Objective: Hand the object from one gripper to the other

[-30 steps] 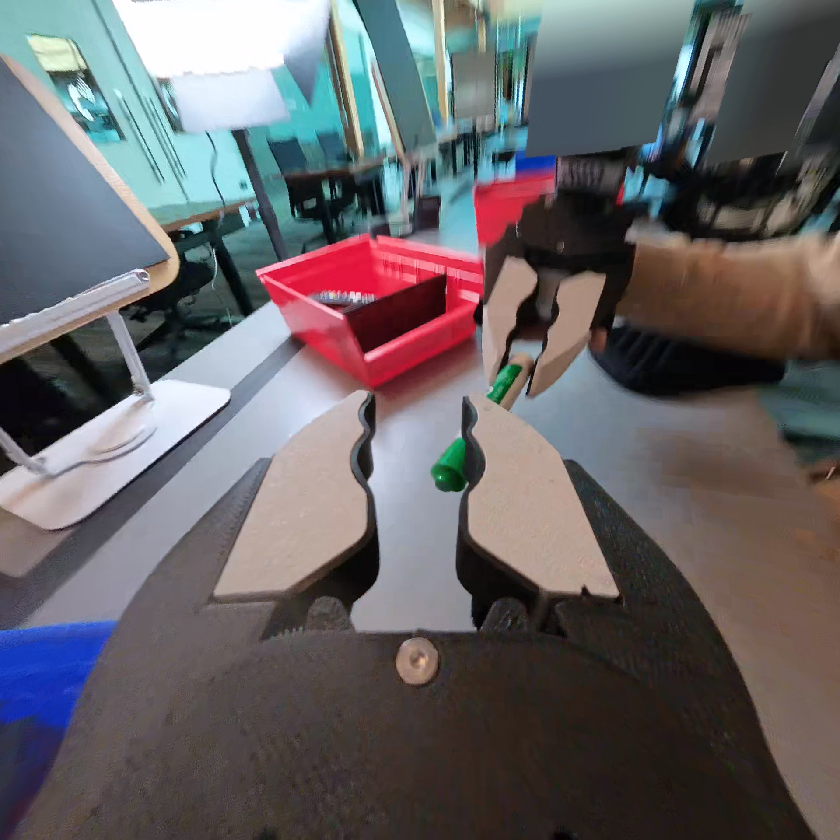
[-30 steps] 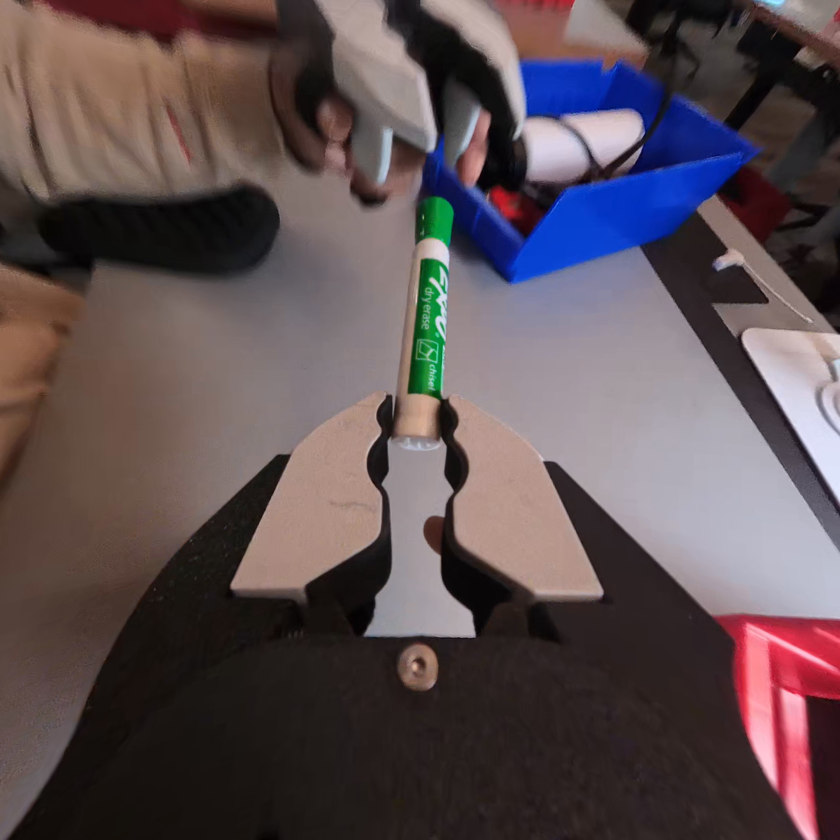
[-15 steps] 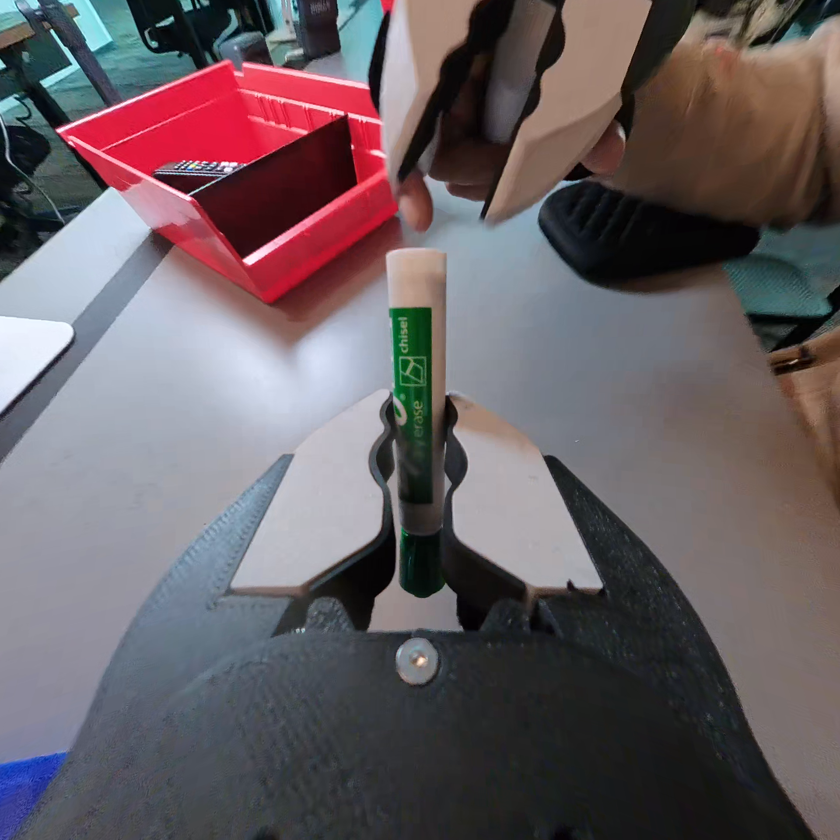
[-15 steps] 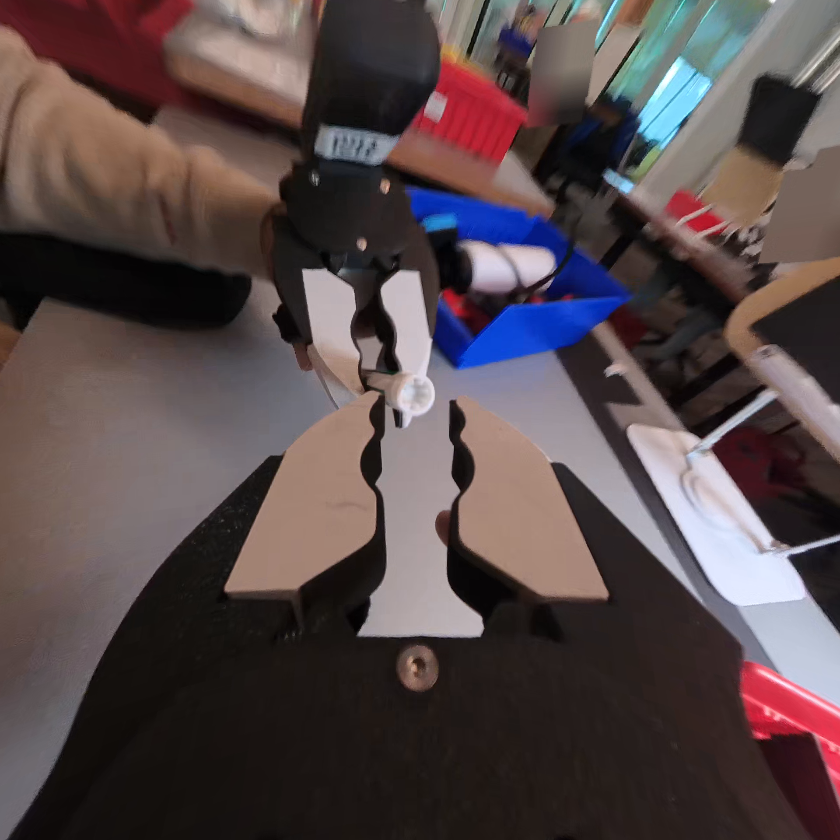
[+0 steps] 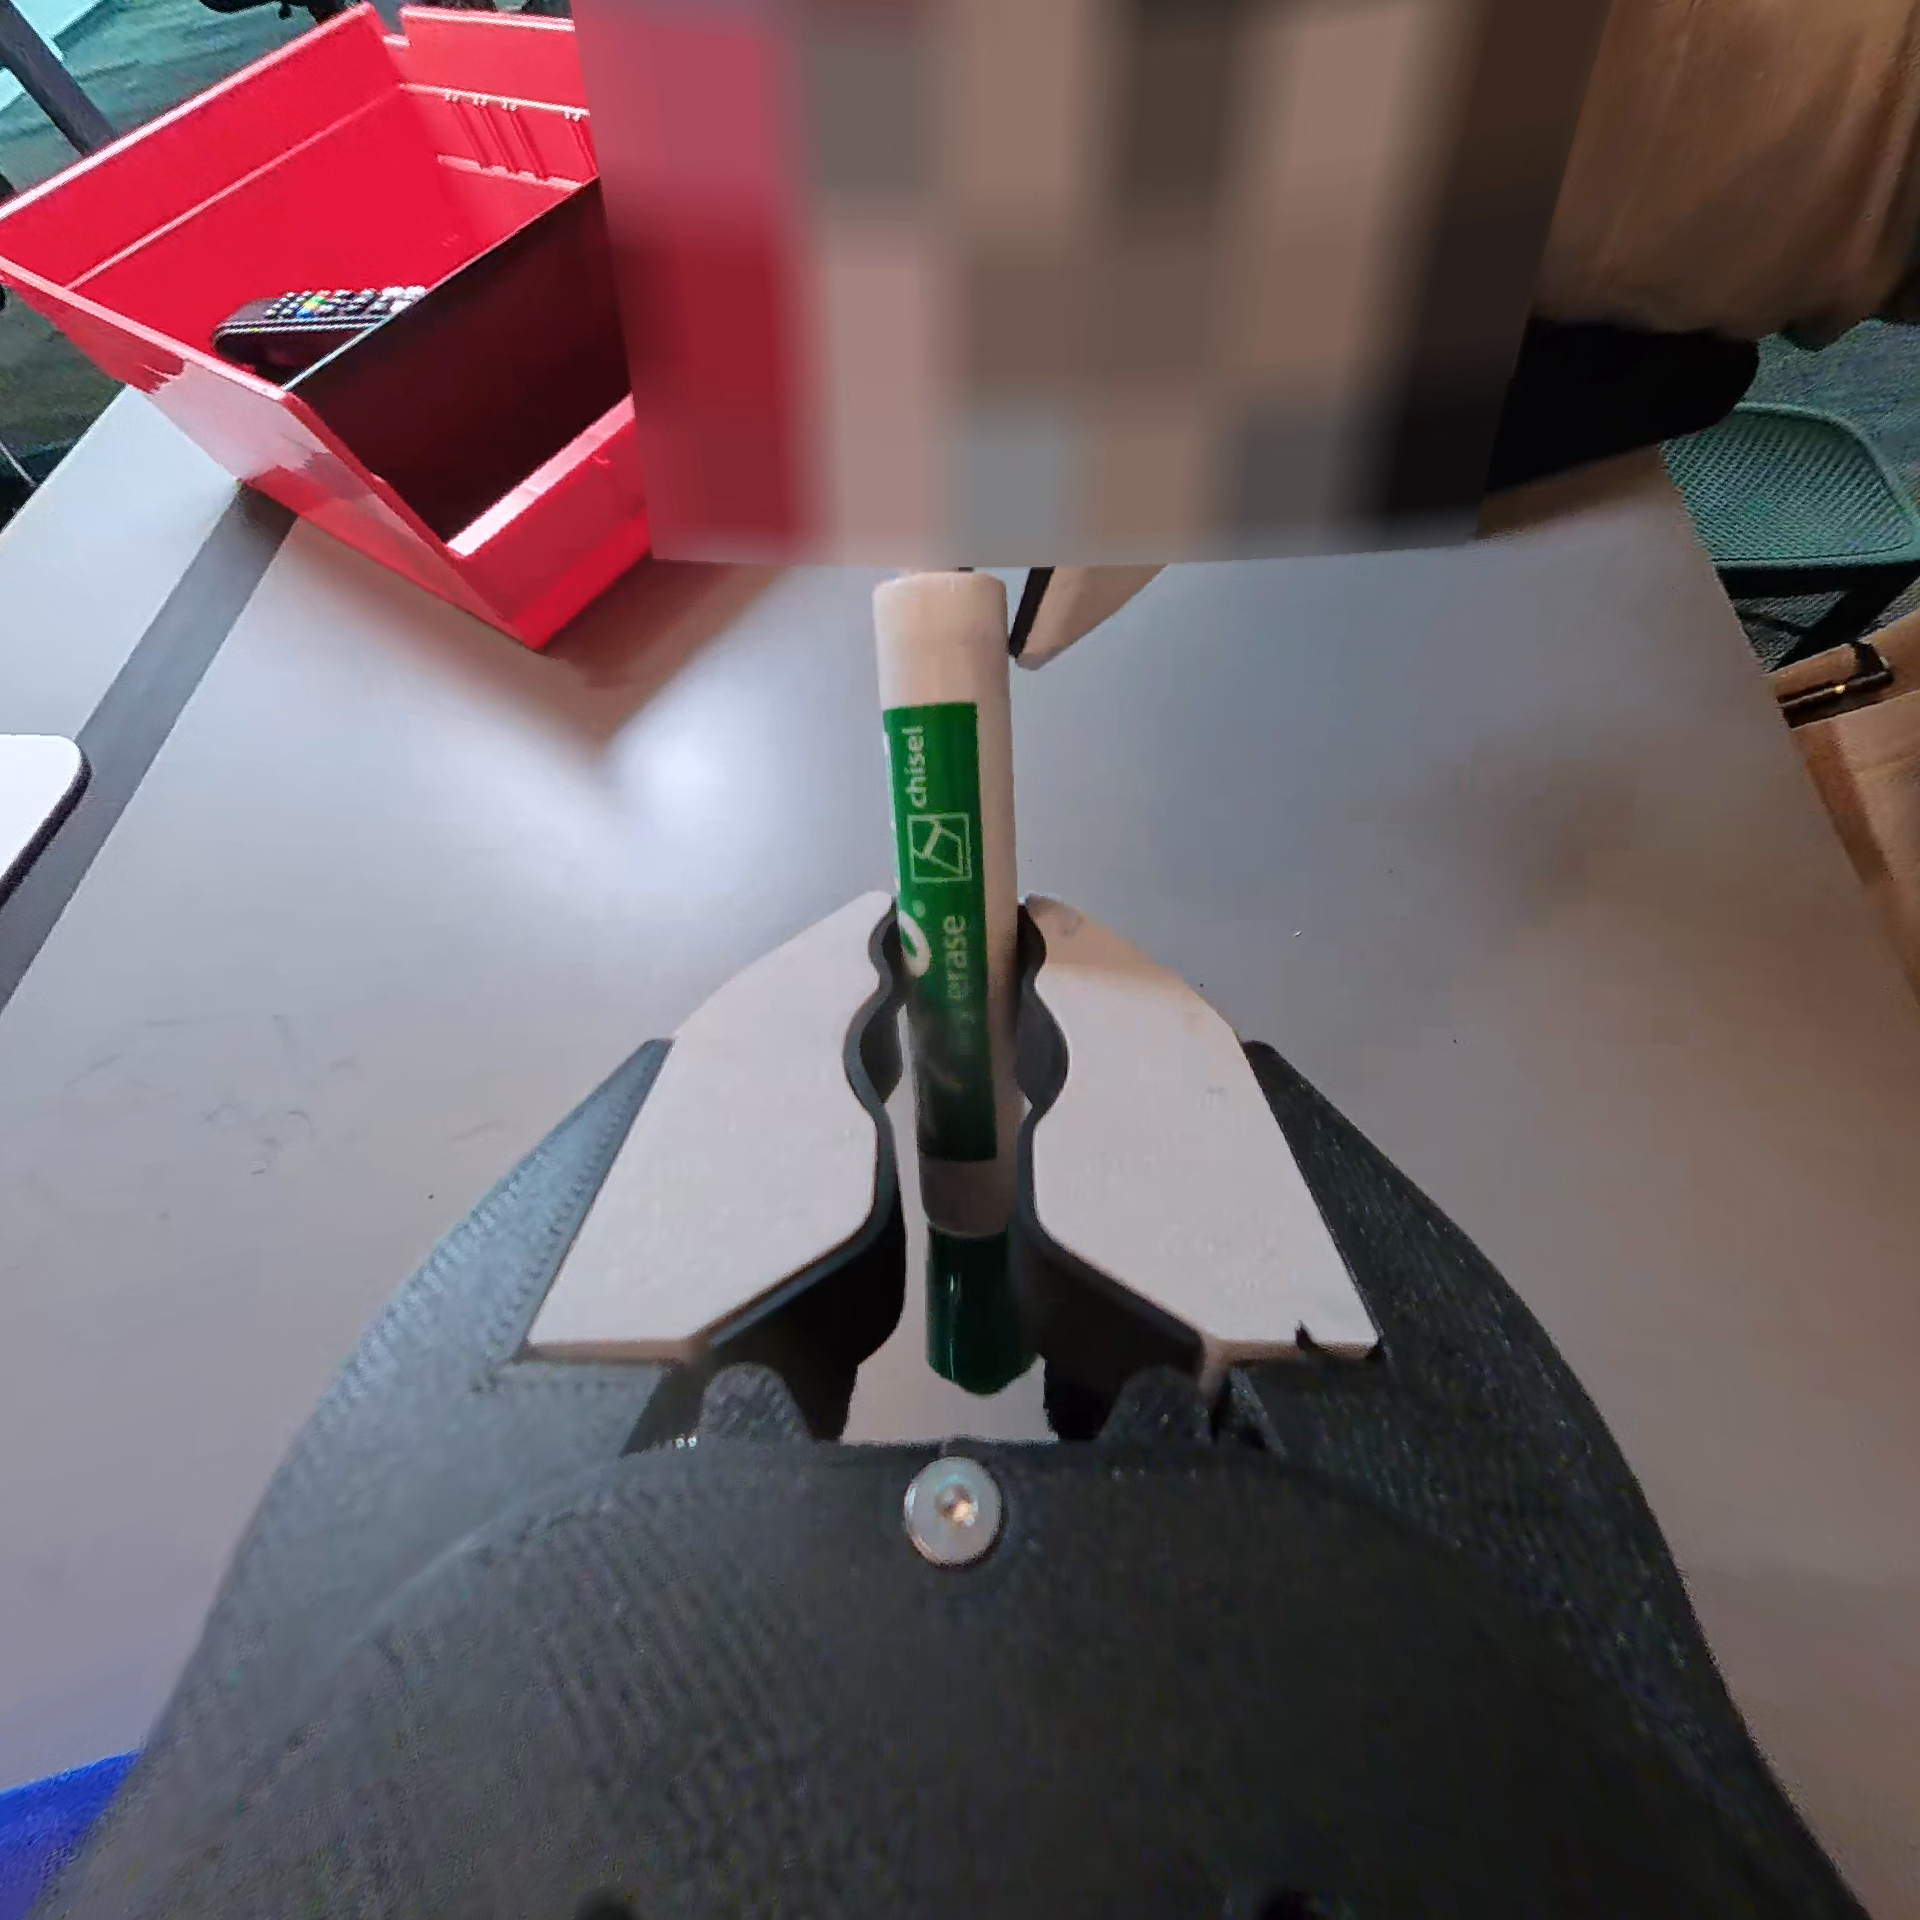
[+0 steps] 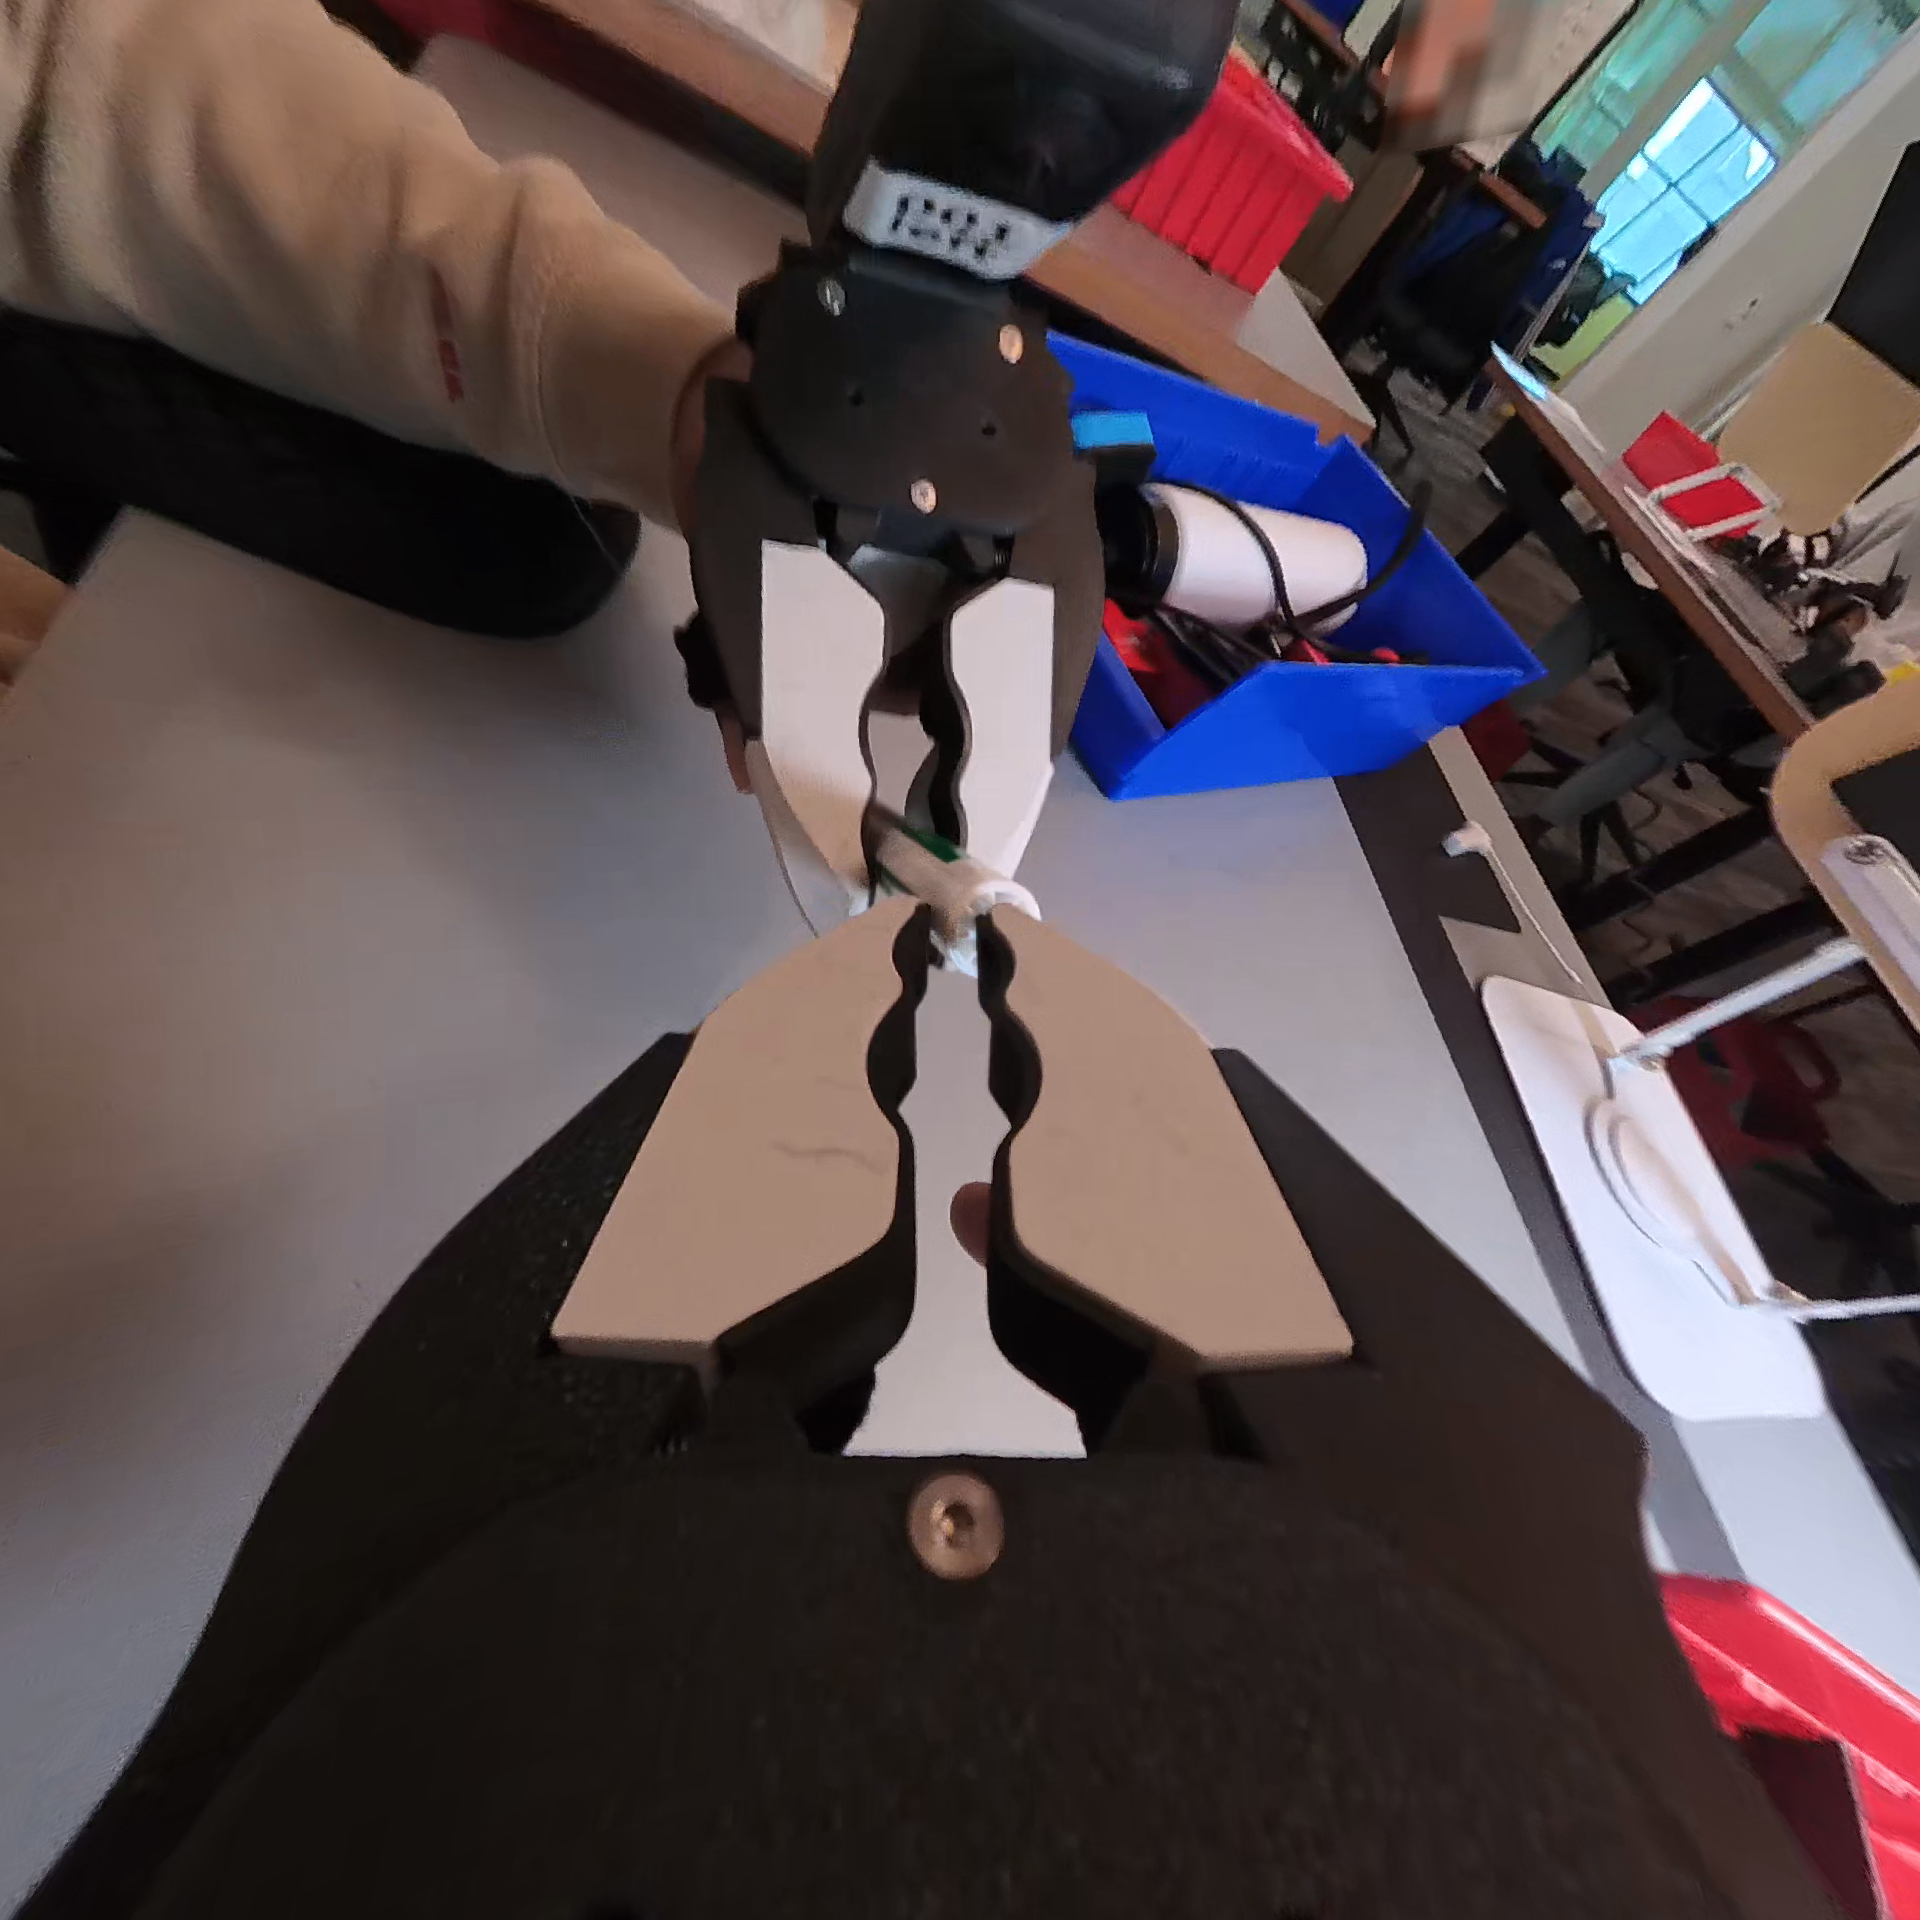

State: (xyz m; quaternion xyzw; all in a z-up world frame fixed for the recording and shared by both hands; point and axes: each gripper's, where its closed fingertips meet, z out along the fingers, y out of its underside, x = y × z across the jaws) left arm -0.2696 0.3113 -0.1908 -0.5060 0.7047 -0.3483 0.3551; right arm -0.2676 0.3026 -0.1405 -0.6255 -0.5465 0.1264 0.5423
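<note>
A green and white marker (image 5: 940, 790) is clamped in my left gripper (image 5: 961, 914), which is shut on its labelled barrel. The green cap points back toward the camera and the white end points forward. In the right wrist view my right gripper (image 6: 951, 925) has its tips closed on that white end of the marker (image 6: 935, 868), facing the left gripper (image 6: 920, 873) tip to tip. One right fingertip (image 5: 1060, 623) shows beside the marker's end in the left wrist view. The rest of that gripper is under a blurred patch. Both grippers are above the grey table (image 5: 416, 883).
A red bin (image 5: 312, 239) holding a remote control (image 5: 312, 312) stands at the table's far left in the left wrist view. A blue bin (image 6: 1299, 727) with a white cylinder (image 6: 1247, 551) and cables stands behind the left gripper. A white stand base (image 6: 1621, 1174) lies at the right. Across from one pair of fingers to the other is roughly 5 cm.
One second ago my right gripper held the marker and the left was open. Half a second ago the left held it and the right was open. Now the right jaws have narrowed onto its white end.
</note>
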